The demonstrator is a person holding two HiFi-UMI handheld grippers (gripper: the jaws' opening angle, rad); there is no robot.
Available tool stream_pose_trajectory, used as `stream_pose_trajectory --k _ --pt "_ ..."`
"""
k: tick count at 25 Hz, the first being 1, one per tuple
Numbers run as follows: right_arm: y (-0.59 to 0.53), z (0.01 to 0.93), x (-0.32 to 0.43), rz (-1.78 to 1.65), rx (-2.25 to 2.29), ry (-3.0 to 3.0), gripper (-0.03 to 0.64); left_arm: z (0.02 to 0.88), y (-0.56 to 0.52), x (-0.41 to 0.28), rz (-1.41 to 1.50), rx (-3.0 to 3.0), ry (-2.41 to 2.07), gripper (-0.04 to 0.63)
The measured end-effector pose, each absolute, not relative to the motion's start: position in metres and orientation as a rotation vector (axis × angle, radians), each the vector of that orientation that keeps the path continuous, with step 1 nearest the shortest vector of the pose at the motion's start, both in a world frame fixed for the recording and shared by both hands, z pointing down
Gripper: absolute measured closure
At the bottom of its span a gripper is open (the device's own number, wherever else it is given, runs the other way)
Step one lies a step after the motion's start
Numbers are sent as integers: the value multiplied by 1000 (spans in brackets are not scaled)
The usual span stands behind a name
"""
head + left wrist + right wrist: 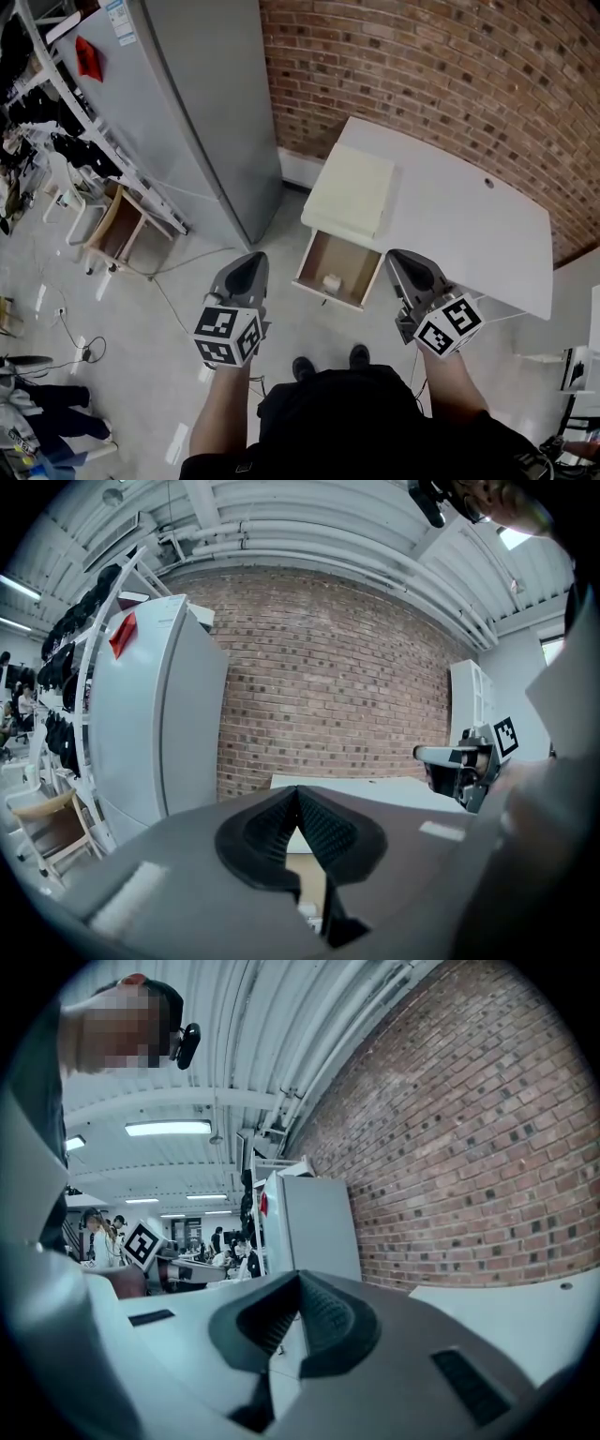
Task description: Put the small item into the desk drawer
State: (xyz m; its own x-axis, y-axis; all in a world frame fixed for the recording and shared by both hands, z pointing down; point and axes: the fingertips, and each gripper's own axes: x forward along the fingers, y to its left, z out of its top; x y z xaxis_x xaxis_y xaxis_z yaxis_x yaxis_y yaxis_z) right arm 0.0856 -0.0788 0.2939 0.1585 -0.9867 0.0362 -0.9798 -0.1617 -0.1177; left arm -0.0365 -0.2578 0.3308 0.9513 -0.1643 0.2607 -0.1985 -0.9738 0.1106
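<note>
Wht desk point(450, 216) (drawer point(356, 262) open) by brick wall point(422, 66).

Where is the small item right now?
Head view, near centre: the small white item lies inside the open drawer, close to its front, at the left end of the white desk.

The small white item point(331, 280) in the open drawer point(356, 267) is too small to identify; the drawer's back lies hidden beneath a cream block point(352, 192).

White desk point(459, 216), pale wood drawer point(352, 262) with a white small item point(331, 280), red-brown brick wall point(422, 75), grey fridge point(187, 112)
</note>
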Motion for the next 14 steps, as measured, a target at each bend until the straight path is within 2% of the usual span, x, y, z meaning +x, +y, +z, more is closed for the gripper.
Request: stream_pose_trajectory --k 14 --pt "-56 295 139 -164 -2288 2011 604 336 -242 9 408 2935 -370 583"
